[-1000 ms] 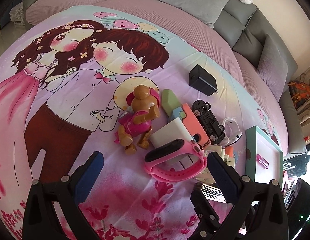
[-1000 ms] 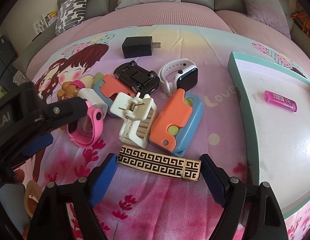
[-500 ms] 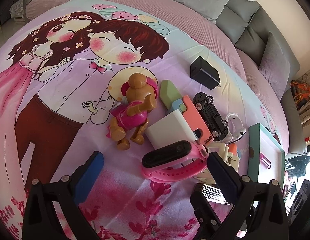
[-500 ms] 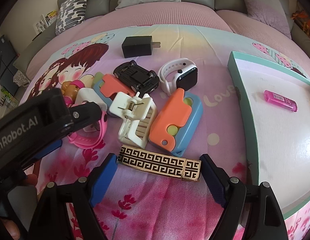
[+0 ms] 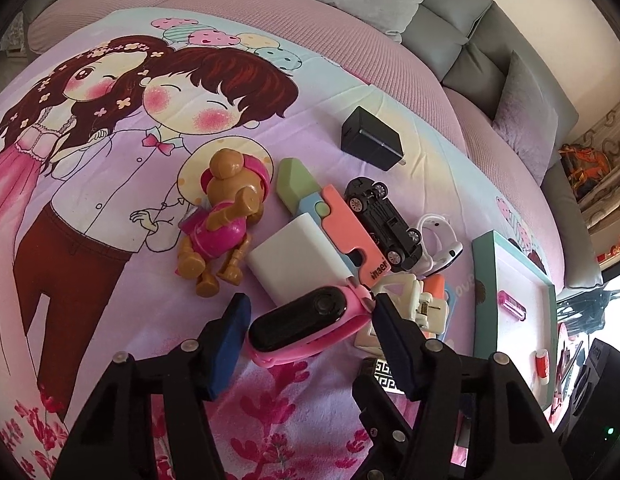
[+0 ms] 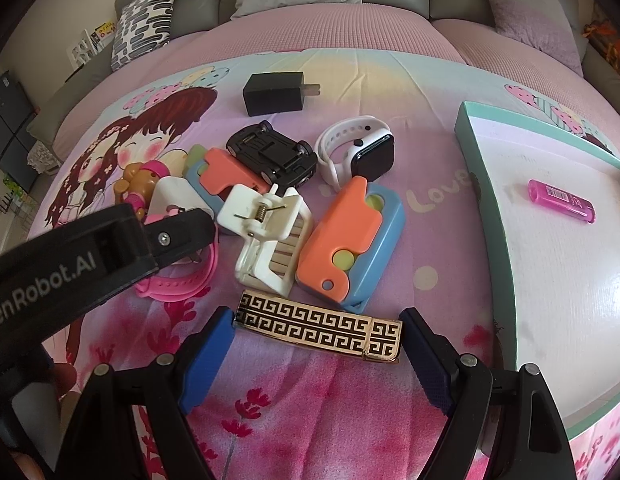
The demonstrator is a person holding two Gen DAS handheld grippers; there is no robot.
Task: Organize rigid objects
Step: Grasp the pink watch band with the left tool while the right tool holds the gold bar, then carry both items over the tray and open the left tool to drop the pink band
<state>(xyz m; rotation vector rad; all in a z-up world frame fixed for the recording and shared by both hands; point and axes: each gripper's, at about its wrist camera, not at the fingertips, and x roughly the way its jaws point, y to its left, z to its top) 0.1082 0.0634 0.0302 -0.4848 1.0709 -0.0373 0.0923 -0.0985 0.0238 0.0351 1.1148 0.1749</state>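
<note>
A pink watch [image 5: 306,324] with a black face lies on the cartoon bedsheet, leaning on a white block [image 5: 294,260]. My left gripper [image 5: 310,336] has its jaws closing around the watch, and both blue pads touch its ends. In the right wrist view a gold patterned bar [image 6: 318,326] lies just past the fingertips of my right gripper [image 6: 316,344], which stands open around it without pressing. The left gripper's black body covers part of the pink watch [image 6: 178,280] there.
Heaped nearby are a brown toy figure [image 5: 222,216], a black toy car [image 6: 274,152], a white smartwatch [image 6: 358,152], a white clip [image 6: 266,232], orange-and-blue toys [image 6: 350,236] and a black charger [image 6: 274,92]. A teal-rimmed tray [image 6: 482,184] at right holds a pink lighter [image 6: 562,200].
The left gripper moved in over the pink watch and its jaws narrowed from wide open until they met the watch's ends. The right gripper kept still.
</note>
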